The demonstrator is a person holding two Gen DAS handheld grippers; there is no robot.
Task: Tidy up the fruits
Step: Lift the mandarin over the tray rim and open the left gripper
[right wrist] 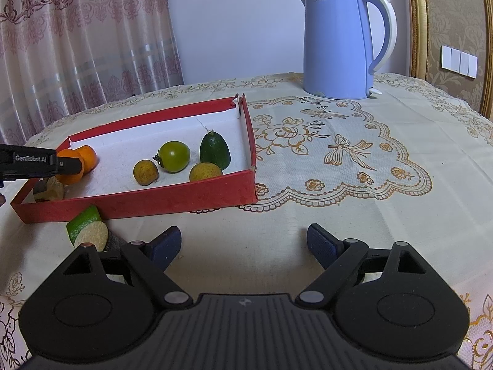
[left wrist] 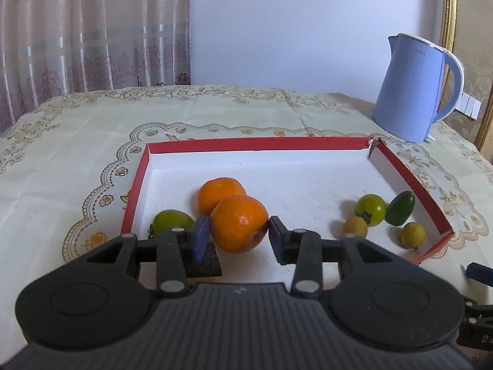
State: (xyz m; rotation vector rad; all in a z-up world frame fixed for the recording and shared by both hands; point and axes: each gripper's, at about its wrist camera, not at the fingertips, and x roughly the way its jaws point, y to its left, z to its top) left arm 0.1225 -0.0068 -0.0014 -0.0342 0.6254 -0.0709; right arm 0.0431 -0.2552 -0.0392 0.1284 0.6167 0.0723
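The left gripper [left wrist: 238, 231] has its jaws closed on an orange [left wrist: 238, 223] above the red tray's [left wrist: 255, 143] near left part, touching a second orange [left wrist: 220, 192]. The right gripper [right wrist: 243, 242] hangs with jaws wide and empty over the table [right wrist: 308, 215], near a cut green fruit [right wrist: 87, 231].

In the right wrist view the left gripper [right wrist: 69, 166] is cut off at nine o'clock and hides much of the near orange [right wrist: 69, 171]. A cut fruit [right wrist: 49, 189] is half-hidden behind the red tray [right wrist: 185, 189] wall.
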